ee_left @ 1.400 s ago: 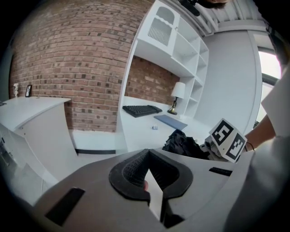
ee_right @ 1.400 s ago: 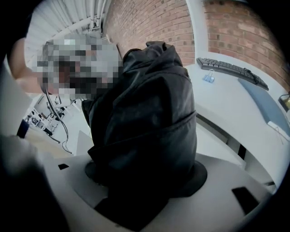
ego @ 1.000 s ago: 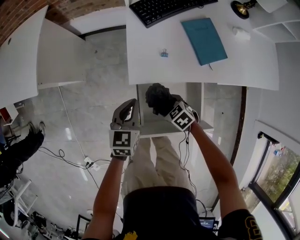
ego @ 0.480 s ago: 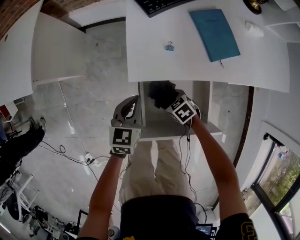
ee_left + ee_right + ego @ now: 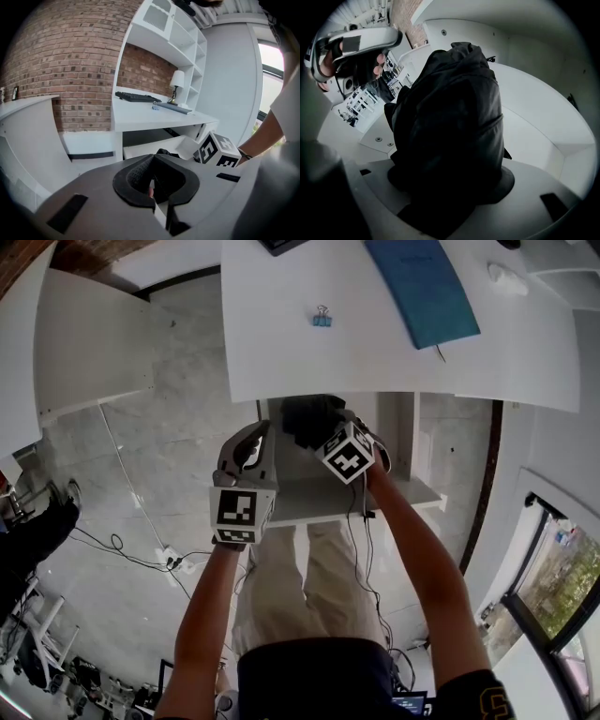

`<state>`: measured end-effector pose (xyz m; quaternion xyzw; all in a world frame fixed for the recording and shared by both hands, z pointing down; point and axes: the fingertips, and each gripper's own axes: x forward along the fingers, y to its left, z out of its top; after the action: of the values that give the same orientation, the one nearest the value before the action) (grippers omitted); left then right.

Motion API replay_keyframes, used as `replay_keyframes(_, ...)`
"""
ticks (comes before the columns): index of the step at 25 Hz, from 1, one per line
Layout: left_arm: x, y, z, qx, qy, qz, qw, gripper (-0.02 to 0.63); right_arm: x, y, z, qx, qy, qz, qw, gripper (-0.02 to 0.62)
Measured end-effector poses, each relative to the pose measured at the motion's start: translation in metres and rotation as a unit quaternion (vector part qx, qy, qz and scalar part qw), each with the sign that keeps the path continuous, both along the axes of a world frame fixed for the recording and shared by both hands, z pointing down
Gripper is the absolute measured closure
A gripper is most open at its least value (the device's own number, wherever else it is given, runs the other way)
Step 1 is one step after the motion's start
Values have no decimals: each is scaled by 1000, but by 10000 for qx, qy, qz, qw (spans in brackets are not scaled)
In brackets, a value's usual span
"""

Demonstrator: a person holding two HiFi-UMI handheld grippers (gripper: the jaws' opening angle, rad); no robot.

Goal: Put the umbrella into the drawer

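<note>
A black folded umbrella [image 5: 302, 418] is clamped in my right gripper [image 5: 317, 430], which is shut on it and points steeply down. The umbrella hangs inside the open white drawer [image 5: 412, 489] under the desk [image 5: 375, 362], and the desk edge hides its far end. In the right gripper view the umbrella [image 5: 450, 122] fills the middle, with the drawer's white floor [image 5: 534, 122] behind it. My left gripper [image 5: 255, 439] is just left of the drawer, shut and holding nothing. Its closed pads [image 5: 140, 176] show in the left gripper view, with the drawer [image 5: 145, 149] ahead.
On the desk lie a blue notebook [image 5: 422, 287] and a small binder clip [image 5: 322, 317]. A white side panel [image 5: 94, 343] stands to the left. Cables [image 5: 122, 554] trail on the grey floor, and a window [image 5: 562, 577] is at the right.
Both grippers have sunk lower. The umbrella has gone from in front of the desk edge down into the drawer opening beneath it.
</note>
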<state>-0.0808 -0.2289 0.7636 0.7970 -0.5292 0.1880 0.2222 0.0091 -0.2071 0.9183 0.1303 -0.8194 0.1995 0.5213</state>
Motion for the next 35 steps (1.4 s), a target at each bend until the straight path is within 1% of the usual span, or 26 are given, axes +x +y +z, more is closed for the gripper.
replay_keyframes(3,-2,-1,3,4,55,-34,10000,591,2,-1,2,147,59,47,9999,316)
replay_keyframes(6,-11,-1,5,15,71,-238,9997,591,-1,2,7,497,211,-91,9985,316)
replay_keyframes(9,-8,1,6,-41,94,-146,9998,591,-1,4,9,696,297,-160,9970,309)
replay_keyframes(12,-5,2,8,-38,95,-6,9999,591,2,3,8,681,281,-147,9972,310)
replay_keyframes(17,-4,2,9,-53,125,47,9999,591,0,2,9,692,281,-142,9971,310)
replay_keyframes(22,5,5,7,-37,157,265,9995,591,0,3,9,705,272,-151,9970,308)
replay_keyframes(31,3,7,10,-74,148,212,9996,591,1,3,9,724,292,-119,9969,304)
replay_keyframes(35,2,8,12,-141,269,140,9994,591,4,2,9,636,423,-17,9971,271)
